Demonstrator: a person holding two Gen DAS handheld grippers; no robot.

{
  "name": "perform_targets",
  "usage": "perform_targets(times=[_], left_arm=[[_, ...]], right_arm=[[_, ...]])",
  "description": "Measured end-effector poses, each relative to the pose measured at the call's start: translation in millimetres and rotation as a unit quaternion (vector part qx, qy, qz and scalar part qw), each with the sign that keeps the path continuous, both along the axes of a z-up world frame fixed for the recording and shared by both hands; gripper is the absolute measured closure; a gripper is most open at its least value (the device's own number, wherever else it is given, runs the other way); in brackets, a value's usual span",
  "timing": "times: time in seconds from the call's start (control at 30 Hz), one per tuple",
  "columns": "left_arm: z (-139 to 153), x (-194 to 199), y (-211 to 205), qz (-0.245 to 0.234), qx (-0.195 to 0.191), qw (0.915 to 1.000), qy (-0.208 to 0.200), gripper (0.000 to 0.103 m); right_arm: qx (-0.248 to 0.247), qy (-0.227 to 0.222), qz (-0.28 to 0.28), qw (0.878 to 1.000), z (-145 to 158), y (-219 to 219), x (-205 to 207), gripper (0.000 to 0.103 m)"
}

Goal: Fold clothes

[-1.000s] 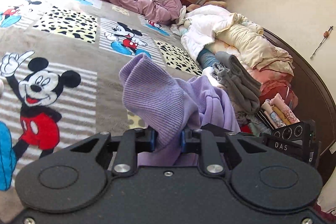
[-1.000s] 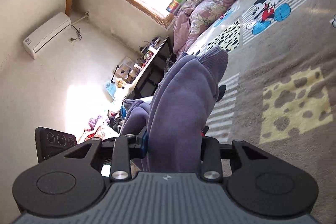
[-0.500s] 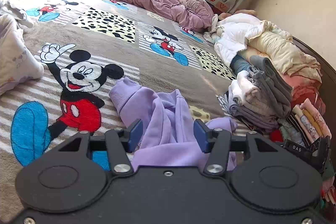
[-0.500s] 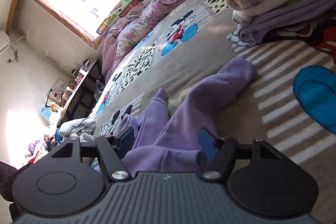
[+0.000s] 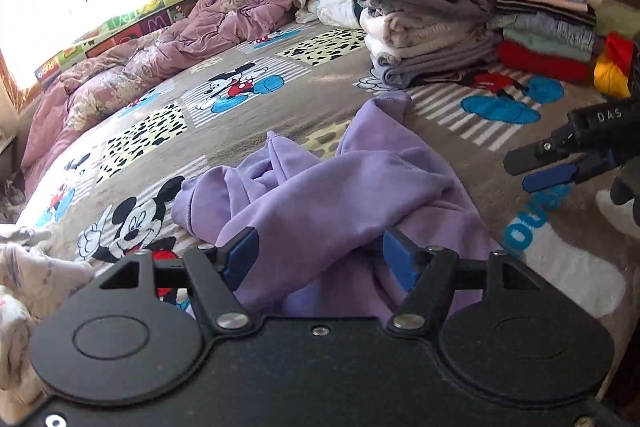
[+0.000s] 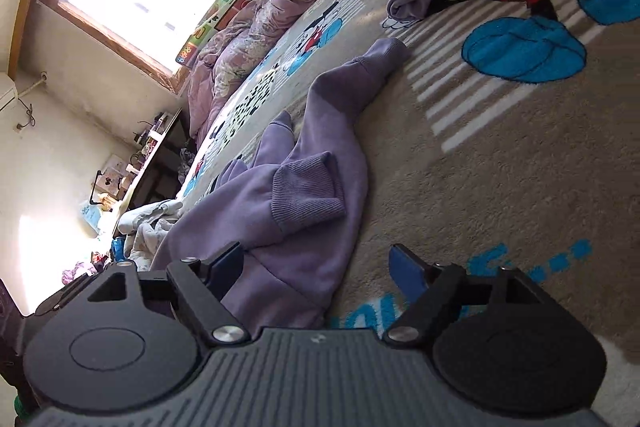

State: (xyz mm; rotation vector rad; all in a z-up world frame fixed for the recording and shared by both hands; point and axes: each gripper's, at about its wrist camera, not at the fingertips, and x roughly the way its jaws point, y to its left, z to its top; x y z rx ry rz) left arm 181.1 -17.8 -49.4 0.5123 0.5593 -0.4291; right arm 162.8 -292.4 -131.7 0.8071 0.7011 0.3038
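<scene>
A lilac sweatshirt (image 5: 340, 195) lies crumpled on the Mickey Mouse blanket (image 5: 224, 115), sleeves spread. My left gripper (image 5: 320, 255) is open just above its near edge, with cloth between the jaws but not pinched. My right gripper (image 6: 316, 263) is open over the sweatshirt's (image 6: 304, 179) right edge; a ribbed cuff (image 6: 308, 191) lies folded on top. The right gripper also shows in the left wrist view (image 5: 560, 167), to the right of the garment.
Stacks of folded clothes (image 5: 432, 23) stand at the far right of the bed, with a second stack (image 5: 548, 15) beside them. A pink quilt (image 5: 160, 55) is bunched along the window side. Pale clothing (image 5: 28, 287) lies at the left.
Both grippers let go of the sweatshirt, which dropped onto the blanket. Both jaws opened wider and the views swung toward the folded stacks.
</scene>
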Motion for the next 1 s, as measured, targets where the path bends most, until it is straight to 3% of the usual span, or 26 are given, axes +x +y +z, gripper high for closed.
perform_targets(times=[0.13,0.2,0.23,0.27,0.3,0.37,0.5,0.63,0.73,0.87,0.93,1.0], left_arm=[[-27.0,6.0,-38.7,-0.019,0.093,0.9951,-0.028,0.035],[-37.8,14.8,-51.6,-0.016,0.110,0.9933,-0.029,0.037],[-40.6,19.3,-54.5,-0.010,0.109,0.9936,-0.027,0.039],[-42.6,23.9,-56.4,-0.003,0.105,0.9942,-0.024,0.053],[-41.8,28.7,-55.6,0.008,0.093,0.9955,-0.019,0.076],[-35.5,34.5,-51.3,0.033,0.064,0.9973,-0.014,0.094],[-11.2,27.9,-36.4,0.078,0.009,0.9963,-0.034,0.097],[22.6,18.4,6.3,0.130,-0.087,0.9870,-0.038,0.097],[45.9,8.0,49.7,0.169,-0.157,0.9722,-0.041,0.098],[67.4,-4.5,108.9,0.222,-0.237,0.9448,-0.042,0.098],[74.5,-10.8,139.7,0.250,-0.273,0.9281,-0.043,0.098],[72.5,-16.6,175.4,0.289,-0.319,0.9019,-0.037,0.098]], right_arm=[[-0.014,-0.007,-0.001,1.000,-7.4,-0.8,7.3,0.023],[-0.007,-0.006,-0.005,1.000,-10.2,-1.9,11.4,0.023],[-0.004,-0.005,-0.007,1.000,-11.6,-2.4,13.4,0.022],[-0.001,-0.005,-0.008,1.000,-13.0,-3.0,15.4,0.022],[0.003,-0.005,-0.010,1.000,-14.4,-3.5,17.4,0.022],[0.009,-0.004,-0.014,1.000,-17.2,-4.6,21.5,0.022],[0.022,-0.002,-0.022,1.000,-22.9,-6.8,29.6,0.020],[0.038,0.001,-0.028,0.999,-26.5,-10.1,33.6,0.020],[0.044,0.000,-0.030,0.999,-27.4,-11.2,33.8,0.020],[0.039,-0.002,-0.028,0.999,-28.2,-9.4,34.0,0.020],[0.034,-0.005,-0.027,0.999,-28.3,-8.1,33.8,0.020],[0.028,-0.006,-0.026,0.999,-28.1,-7.1,32.8,0.020]])
